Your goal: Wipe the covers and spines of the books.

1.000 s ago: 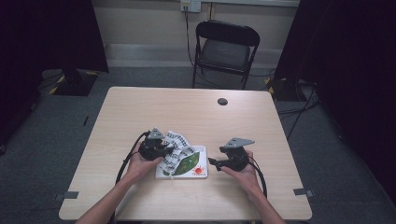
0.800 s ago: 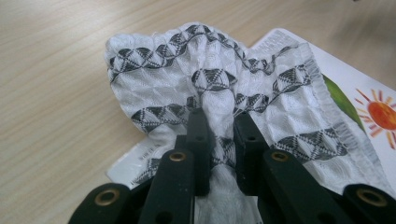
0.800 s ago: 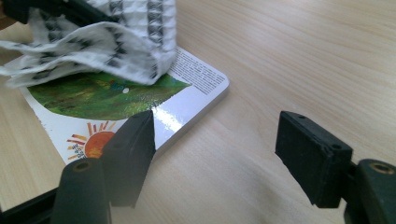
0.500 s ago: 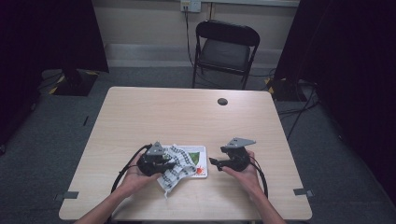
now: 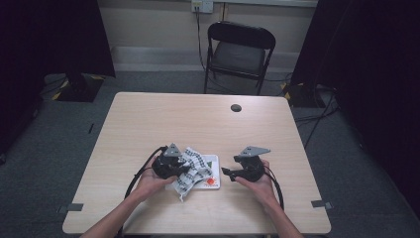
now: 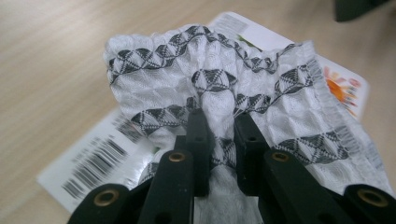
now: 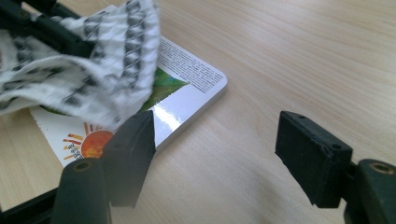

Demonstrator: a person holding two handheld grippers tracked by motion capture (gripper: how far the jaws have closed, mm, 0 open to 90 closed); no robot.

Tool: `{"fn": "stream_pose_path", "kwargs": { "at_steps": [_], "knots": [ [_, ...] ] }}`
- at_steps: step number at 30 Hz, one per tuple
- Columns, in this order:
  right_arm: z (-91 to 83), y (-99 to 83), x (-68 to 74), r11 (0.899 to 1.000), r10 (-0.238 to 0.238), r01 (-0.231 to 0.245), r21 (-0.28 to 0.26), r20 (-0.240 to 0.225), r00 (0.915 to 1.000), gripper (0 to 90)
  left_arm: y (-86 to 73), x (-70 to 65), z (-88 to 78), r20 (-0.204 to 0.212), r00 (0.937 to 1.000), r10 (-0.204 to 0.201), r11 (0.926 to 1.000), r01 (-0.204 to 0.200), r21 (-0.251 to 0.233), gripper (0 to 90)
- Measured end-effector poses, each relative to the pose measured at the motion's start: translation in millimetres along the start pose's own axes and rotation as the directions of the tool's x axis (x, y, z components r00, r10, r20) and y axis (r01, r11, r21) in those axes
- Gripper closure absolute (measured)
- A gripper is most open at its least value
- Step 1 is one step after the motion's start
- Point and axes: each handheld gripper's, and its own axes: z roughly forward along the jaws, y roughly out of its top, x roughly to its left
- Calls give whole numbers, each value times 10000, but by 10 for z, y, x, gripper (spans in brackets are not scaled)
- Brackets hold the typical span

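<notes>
A white cloth [image 6: 243, 88] with black diamond stripes is bunched between the jaws of my left gripper [image 6: 219, 135], which is shut on a fold of it. Under the cloth lies a flat white book [image 6: 88, 163] with a barcode. In the high view the left gripper [image 5: 187, 168] holds the cloth [image 5: 198, 171] over the book [image 5: 213, 173] near the table's front. My right gripper [image 5: 226, 172] rests just right of the book, open, with nothing between its jaws. In the right gripper view its jaws [image 7: 219, 149] straddle bare table beside the book's corner [image 7: 196, 88], and the cloth [image 7: 93, 70] hangs at upper left.
The light wooden table [image 5: 198, 119] has a small dark round disc [image 5: 236, 107] near its far edge. A black folding chair [image 5: 239, 49] stands behind the table. Cables trail from both grippers toward the front edge.
My left gripper has pulled the cloth toward the table's near edge and then slightly right, so the cloth is bunched up on the book. The right gripper has stayed put.
</notes>
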Motion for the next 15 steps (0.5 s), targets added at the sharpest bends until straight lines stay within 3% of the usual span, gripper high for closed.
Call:
{"fn": "stream_pose_path", "kwargs": {
  "at_steps": [2,5,8,11,15],
  "knots": [
    [4,-2,-2,10000,-8,8,34,-5,10000,279,4,62,30,42,9995,-297,9993,298,-214,794],
    [6,-3,-2,10000,4,-4,43,0,10000,277,72,97,63,-366,9991,-207,9998,206,-30,794],
    [0,0,0,10000,7,-7,-9,9,10000,274,90,130,108,-371,9981,-493,9986,485,-223,794],
    [-29,7,-2,9999,43,-43,-147,5,10000,269,81,103,104,-400,9992,-76,9998,69,-191,794],
    [-84,32,-12,9997,28,-26,-246,90,10000,228,51,27,78,43,9998,191,9998,-191,-117,793]
  ]
}}
